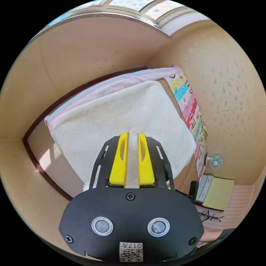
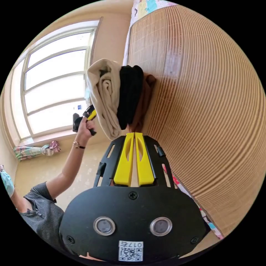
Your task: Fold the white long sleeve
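Ahead of the left claw: the white long sleeve, folded into a thick ribbed pad, lying on a woven bamboo mat over a bed. Left claw's yellow jaws stand close, a narrow gap between them, garment fabric visible through the gap; cannot tell whether they pinch it or just hover above it. Beyond the garment, a pink sheet with a blue stripe runs along the bed's far edge. To the claw's right, a patterned multicolour bedcover hangs down the bed's side. Further right and lower, a small fan and a yellow-green pad on the floor.

Right gripper view: right claw has its jaws nearly together, only a thin slit, nothing between them. Just ahead of its tips, a stack of folded clothes on the bamboo mat: cream piece, black piece, brown piece, side by side and touching. View is rolled, so the mat reads as a wall to the claw's right. Left of the stack, a hand holds the other gripper, partly hidden behind the cream piece. Window beyond that hand; bundled patterned cloth below the sill. Person's grey sleeve is at lower left of the claw.
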Tool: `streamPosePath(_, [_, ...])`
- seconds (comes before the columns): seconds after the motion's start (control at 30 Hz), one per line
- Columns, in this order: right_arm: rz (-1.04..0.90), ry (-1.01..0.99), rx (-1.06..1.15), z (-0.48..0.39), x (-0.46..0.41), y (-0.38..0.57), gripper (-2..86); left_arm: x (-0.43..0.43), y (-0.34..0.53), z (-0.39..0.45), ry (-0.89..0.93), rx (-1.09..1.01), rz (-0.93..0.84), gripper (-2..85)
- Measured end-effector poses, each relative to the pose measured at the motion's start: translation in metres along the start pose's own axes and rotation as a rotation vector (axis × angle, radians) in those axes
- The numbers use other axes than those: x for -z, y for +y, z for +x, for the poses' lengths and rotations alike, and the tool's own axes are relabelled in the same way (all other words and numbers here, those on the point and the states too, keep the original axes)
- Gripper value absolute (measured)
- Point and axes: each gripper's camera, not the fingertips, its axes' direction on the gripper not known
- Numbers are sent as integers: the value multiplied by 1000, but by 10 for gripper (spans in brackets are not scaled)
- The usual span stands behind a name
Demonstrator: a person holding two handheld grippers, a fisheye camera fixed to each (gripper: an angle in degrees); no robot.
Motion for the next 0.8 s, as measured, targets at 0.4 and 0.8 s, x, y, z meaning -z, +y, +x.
streamPosePath(0.4, [805,1039,-400,-20,277,363,5,-84,257,83,162,-240,-282,-10])
streamPosePath(0.8, [1039,452,-999,148,260,663,13,-198,387,283,260,-728,-428,-10])
